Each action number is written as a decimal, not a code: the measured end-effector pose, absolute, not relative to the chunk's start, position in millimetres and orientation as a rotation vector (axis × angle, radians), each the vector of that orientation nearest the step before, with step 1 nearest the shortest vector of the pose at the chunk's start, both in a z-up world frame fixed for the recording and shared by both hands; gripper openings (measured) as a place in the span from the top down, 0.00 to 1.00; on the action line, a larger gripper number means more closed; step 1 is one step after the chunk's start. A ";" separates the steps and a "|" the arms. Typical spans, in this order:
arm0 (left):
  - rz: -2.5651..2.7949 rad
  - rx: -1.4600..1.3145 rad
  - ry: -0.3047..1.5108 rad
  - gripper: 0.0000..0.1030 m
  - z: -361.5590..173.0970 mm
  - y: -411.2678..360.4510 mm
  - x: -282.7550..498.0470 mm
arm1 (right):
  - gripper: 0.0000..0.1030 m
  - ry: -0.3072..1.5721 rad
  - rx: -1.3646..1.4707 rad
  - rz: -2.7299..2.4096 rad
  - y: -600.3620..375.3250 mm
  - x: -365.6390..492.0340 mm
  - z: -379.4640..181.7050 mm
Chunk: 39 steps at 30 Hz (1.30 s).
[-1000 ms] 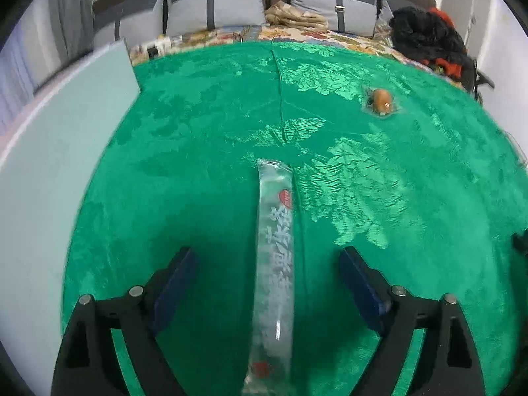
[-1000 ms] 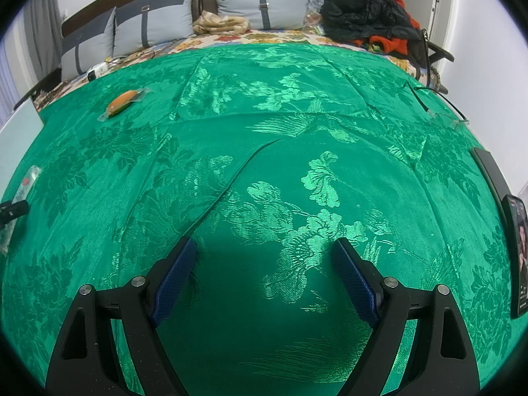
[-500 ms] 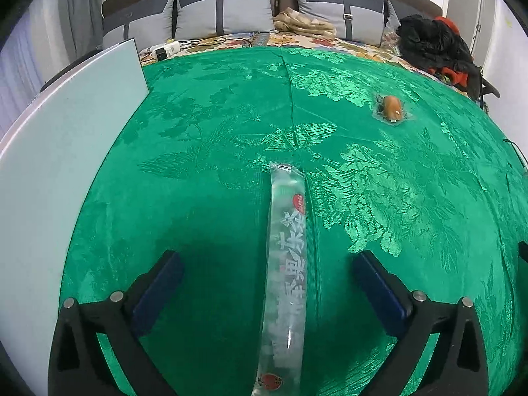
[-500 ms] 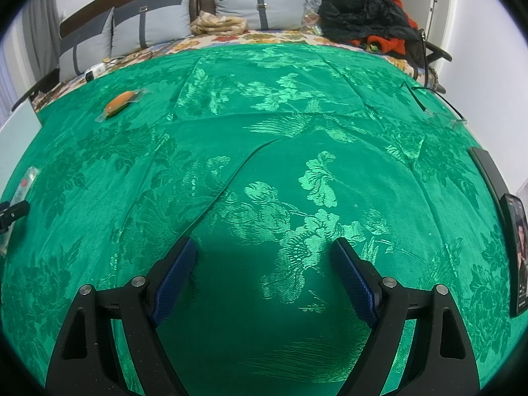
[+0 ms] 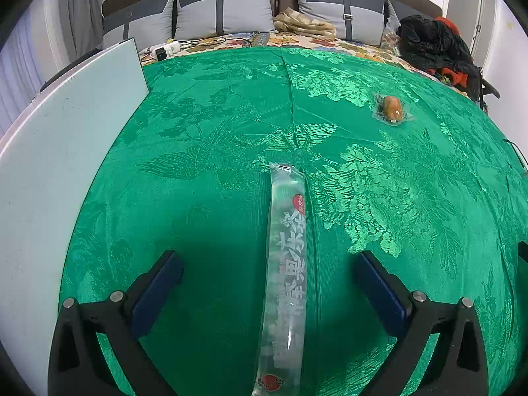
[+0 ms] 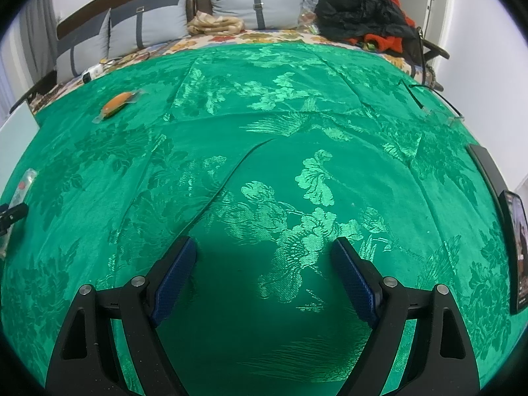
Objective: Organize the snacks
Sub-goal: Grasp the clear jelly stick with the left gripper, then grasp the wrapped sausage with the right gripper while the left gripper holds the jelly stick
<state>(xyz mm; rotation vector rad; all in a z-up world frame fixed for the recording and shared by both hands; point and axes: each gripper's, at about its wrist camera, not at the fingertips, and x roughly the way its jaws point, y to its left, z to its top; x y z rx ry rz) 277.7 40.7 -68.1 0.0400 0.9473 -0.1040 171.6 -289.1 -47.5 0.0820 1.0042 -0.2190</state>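
My left gripper [image 5: 267, 264] hangs wide open over a long clear snack packet [image 5: 285, 283] that lies flat on the green brocade cloth [image 5: 204, 151], running lengthwise between the two blue finger pads [image 5: 158, 283] with cloth showing on both sides, touched by neither. The packet's far end points up the cloth toward the grey pillows [image 5: 224, 10]; its near end, with a red round mark, runs to the bottom of my view. To the left, a pale flat panel [image 5: 66, 151] borders the cloth along its whole left edge, close beside my left finger, so room that way is tight; ahead and to the right the cloth lies open. A second snack, an orange piece sealed in a clear wrapper [image 5: 391, 109], sits well apart from the packet, up and to the right, short of the flowered bedspread [image 5: 316, 41] that shows beyond the cloth. My right gripper [image 6: 264, 260] is also spread wide and holds nothing, poised over bare cloth with a diagonal fold running off to its upper left. In its view the orange snack lies far to the upper left, while the packet shows only as a sliver at the left rim beside a black finger of the other gripper. A dark flat device with a lit screen [image 6: 516, 250] stands along the right edge, and black and red clothes [image 6: 363, 10] are piled at the far right corner.
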 end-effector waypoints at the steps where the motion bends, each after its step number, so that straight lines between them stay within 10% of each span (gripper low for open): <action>1: -0.104 0.040 0.947 0.00 -68.2 40.6 277.7 | 0.13 1.009 0.082 -0.213 -288.6 172.4 -47.8; 19: -0.105 0.039 0.947 0.00 -68.6 41.0 277.8 | 0.18 1.170 0.263 -0.043 -149.4 428.8 -64.5; 21: -0.104 0.040 0.947 0.00 -68.4 40.8 277.7 | 0.52 1.180 0.140 -0.095 -136.3 429.4 -66.9; 34: -0.105 0.041 0.947 0.00 -67.9 40.5 277.9 | 0.61 1.118 0.132 0.119 -161.4 327.5 -31.3; 36: -0.104 0.041 0.947 0.00 -67.9 40.4 278.0 | 0.69 1.121 0.170 0.159 -171.2 304.0 -26.3; 37: -0.106 0.039 0.947 0.00 -68.0 41.0 277.9 | 0.97 1.124 0.200 0.173 -177.8 292.0 -23.6; 39: -0.115 0.043 0.954 0.00 -67.8 40.3 278.1 | 0.94 1.122 0.293 0.205 -198.3 268.6 -18.7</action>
